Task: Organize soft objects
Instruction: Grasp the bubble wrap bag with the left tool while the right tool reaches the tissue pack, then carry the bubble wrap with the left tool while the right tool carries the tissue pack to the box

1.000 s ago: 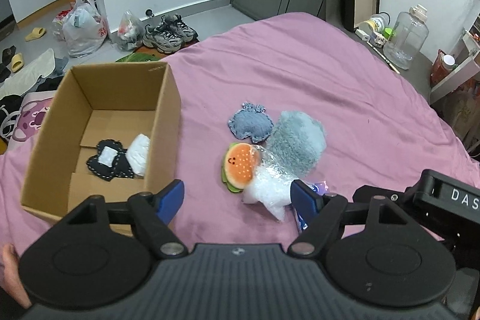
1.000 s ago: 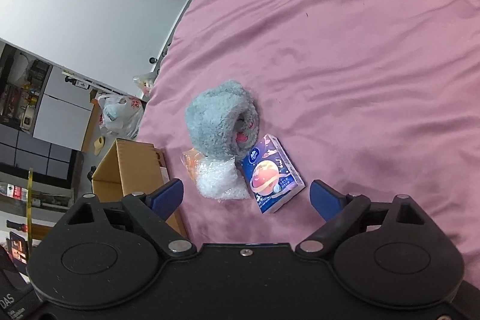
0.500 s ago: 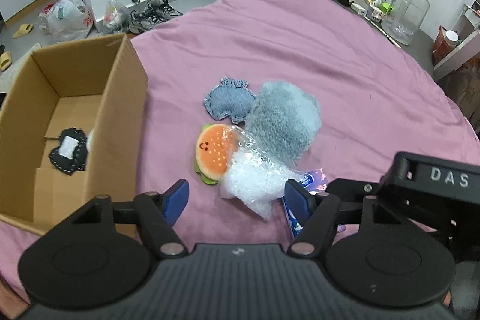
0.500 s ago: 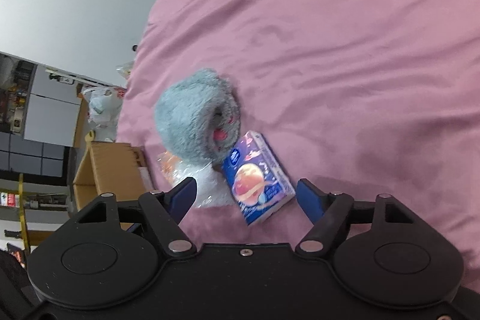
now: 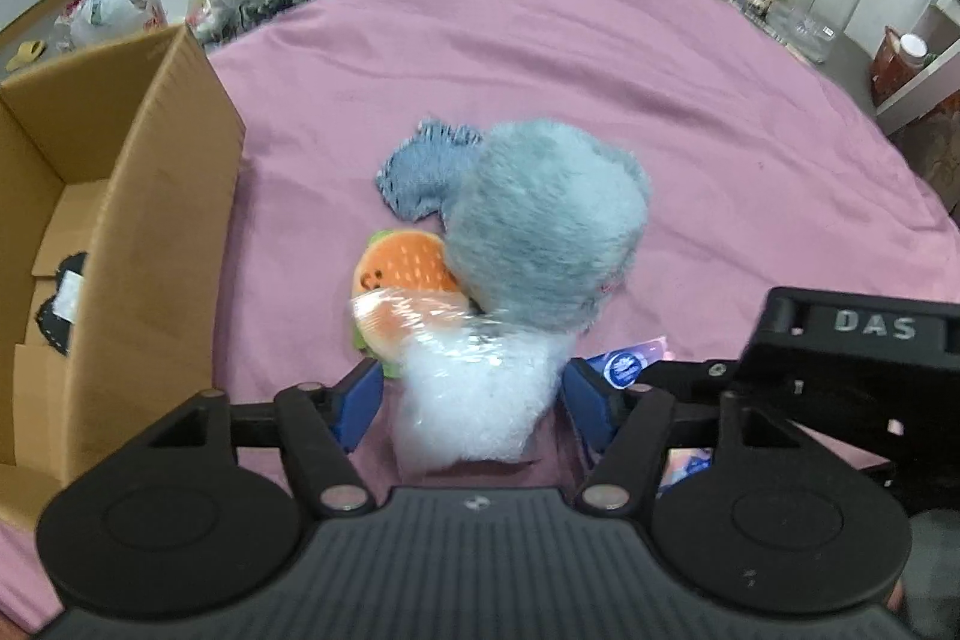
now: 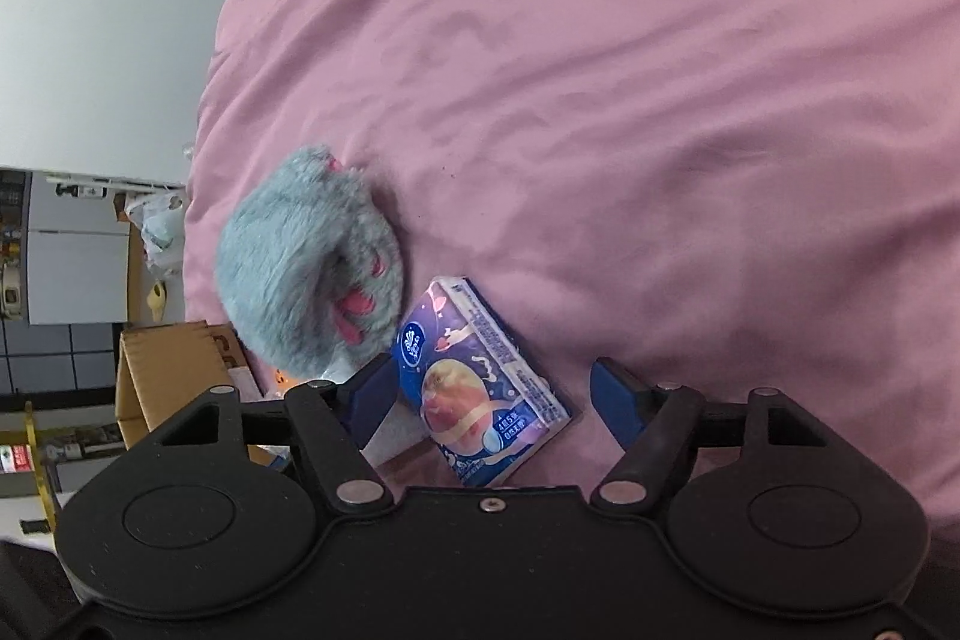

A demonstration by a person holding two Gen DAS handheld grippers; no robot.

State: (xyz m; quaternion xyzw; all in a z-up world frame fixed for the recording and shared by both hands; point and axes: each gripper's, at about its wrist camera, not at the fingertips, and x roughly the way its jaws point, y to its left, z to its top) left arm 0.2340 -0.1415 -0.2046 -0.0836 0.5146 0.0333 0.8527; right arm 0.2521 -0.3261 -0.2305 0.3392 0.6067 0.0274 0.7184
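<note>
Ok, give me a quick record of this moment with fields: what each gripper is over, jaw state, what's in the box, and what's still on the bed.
left gripper: jaws closing around the clear bag of white stuffing, pads not yet pressing
right gripper: open, straddling the purple planet-print tissue pack
brown cardboard box: black fabric piece inside
pink bedsheet: fluffy grey paw plush, orange burger plush, blue denim pad

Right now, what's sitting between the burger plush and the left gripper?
The bag of white stuffing, seen in the left wrist view. It overlaps the burger plush and reaches down between the left gripper's jaws, which have just been closing.
</note>
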